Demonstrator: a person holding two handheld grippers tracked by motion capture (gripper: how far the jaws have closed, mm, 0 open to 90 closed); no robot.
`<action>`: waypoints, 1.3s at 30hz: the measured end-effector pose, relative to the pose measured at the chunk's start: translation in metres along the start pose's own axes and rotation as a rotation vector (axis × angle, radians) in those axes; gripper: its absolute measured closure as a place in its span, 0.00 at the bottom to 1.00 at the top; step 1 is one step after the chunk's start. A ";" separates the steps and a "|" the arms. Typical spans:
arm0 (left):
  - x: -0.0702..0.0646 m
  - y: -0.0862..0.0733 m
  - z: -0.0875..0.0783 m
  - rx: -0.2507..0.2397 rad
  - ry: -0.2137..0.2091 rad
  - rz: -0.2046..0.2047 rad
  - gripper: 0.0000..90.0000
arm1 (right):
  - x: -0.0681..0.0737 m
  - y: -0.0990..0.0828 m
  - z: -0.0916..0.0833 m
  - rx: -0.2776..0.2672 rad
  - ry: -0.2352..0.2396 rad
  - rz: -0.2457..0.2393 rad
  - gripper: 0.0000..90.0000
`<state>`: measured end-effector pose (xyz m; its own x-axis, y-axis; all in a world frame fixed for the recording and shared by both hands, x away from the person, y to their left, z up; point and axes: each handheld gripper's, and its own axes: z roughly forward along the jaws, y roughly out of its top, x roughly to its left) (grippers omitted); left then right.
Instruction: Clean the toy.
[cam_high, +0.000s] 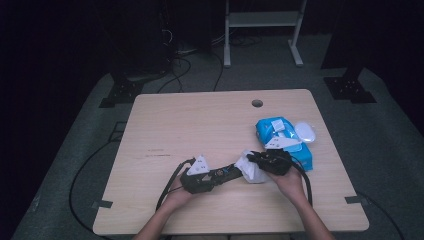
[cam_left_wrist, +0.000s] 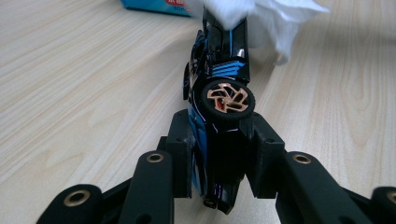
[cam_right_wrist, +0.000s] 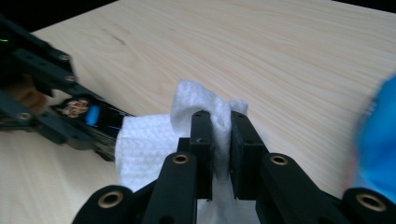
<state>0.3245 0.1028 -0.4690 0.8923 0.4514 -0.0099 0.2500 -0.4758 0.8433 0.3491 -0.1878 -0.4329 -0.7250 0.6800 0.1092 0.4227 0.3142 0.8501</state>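
Left tongs (cam_left_wrist: 219, 158) lie low & level, pointing to 3 o'clock, pinching the shiny black-and-blue toy car (cam_left_wrist: 219, 88) by its back end. Right tongs (cam_right_wrist: 219, 154) point to 9 o'clock, pinching a crumpled white wipe (cam_right_wrist: 154, 144) against the car's front, just above the pale wood worktop (cam_high: 200, 120), near its 5 o'clock edge.

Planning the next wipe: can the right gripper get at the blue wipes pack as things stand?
Probably not yet: the right gripper is shut on the white wipe pressed to the toy car. The wipes pack lies close beside it, unobstructed.
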 end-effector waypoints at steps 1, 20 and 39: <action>0.001 0.000 0.000 0.004 -0.001 0.002 0.74 | -0.003 -0.001 -0.002 0.009 -0.025 -0.004 0.89; 0.001 0.000 -0.002 0.009 -0.002 0.019 0.74 | 0.032 0.017 0.008 -0.011 0.094 -0.043 0.91; -0.002 0.001 -0.002 0.009 0.015 0.050 0.74 | 0.038 0.008 0.013 0.028 -0.003 -0.120 0.91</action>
<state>0.3223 0.1033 -0.4671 0.8981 0.4380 0.0398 0.2092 -0.5049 0.8374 0.3319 -0.1506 -0.4283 -0.7701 0.6379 0.0058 0.3475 0.4119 0.8424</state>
